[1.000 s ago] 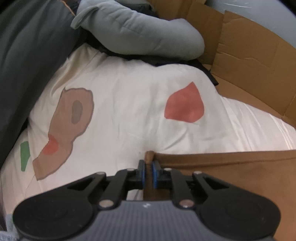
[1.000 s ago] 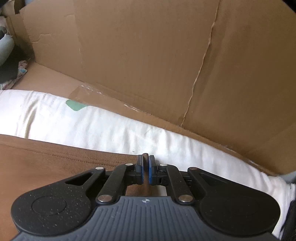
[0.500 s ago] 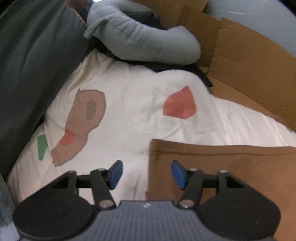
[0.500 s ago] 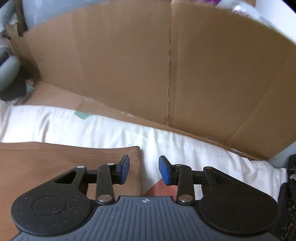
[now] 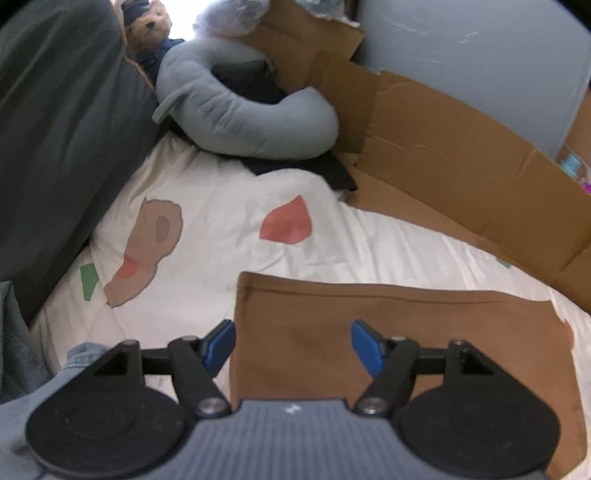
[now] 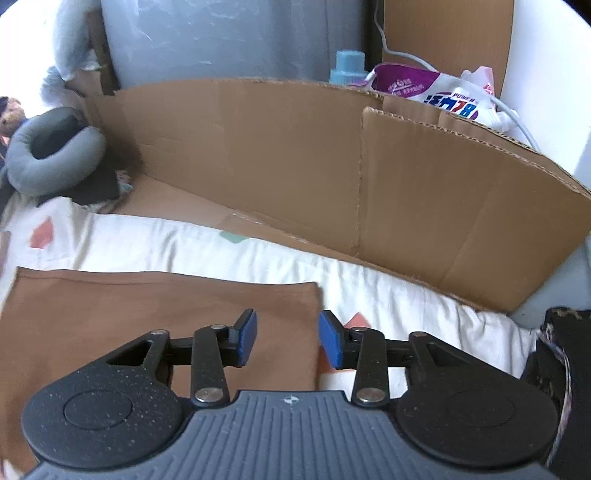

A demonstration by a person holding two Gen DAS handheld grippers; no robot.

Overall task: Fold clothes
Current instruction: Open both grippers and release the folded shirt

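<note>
The flat brown fabric garment (image 5: pixel 388 343) lies spread on the white quilted bedcover with coloured patches (image 5: pixel 221 229), folded into a rectangle with straight upper and side edges.

Left gripper (image 5: pixel 293 345): jaws apart, empty, positioned over the garment's left edge. The left blue pad sits over the bedcover; the right blue pad sits over the brown fabric.

Right gripper (image 6: pixel 287 341): jaws apart, empty, positioned over the garment's right edge. Contact with the fabric cannot be confirmed in either view.

Beyond the bedcover stands a brown corrugated cardboard wall (image 6: pixel 295 155). A grey curved neck pillow (image 5: pixel 236 114) rests at the far left corner, with what appears to be a brown teddy bear (image 5: pixel 149 27) behind it. A dark grey upholstered surface (image 5: pixel 55 129) borders the bedcover on the left.
</note>
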